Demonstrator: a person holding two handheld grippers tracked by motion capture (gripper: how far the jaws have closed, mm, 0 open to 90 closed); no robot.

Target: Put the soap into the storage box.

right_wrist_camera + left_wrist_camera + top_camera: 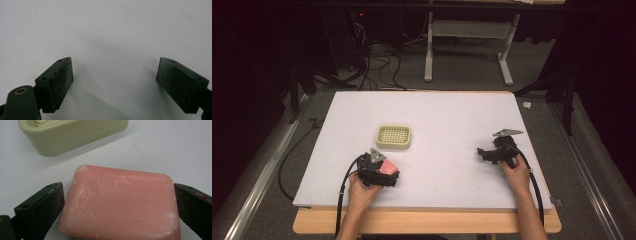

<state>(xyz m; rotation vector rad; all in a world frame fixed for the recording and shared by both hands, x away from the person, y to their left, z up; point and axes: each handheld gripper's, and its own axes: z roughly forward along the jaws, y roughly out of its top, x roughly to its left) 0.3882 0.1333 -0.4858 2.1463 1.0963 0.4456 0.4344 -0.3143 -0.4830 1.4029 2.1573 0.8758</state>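
A pink soap bar (120,205) lies flat on the white table sheet, near the front left in the high view (387,168). My left gripper (118,202) straddles it lengthwise, with one black jaw pressed against each short end. My left gripper (379,172) is held low over the sheet by a hand. Just beyond the bar stands a pale green soap dish (72,135) with a slotted top (394,137). My right gripper (115,75) is open over bare white sheet, resting at the right (492,152).
The white sheet (447,120) covers a wooden table whose front edge (427,222) shows below. Cables trail from both grippers off the front. Beyond the table are a dark floor, cables and a white desk frame (469,45).
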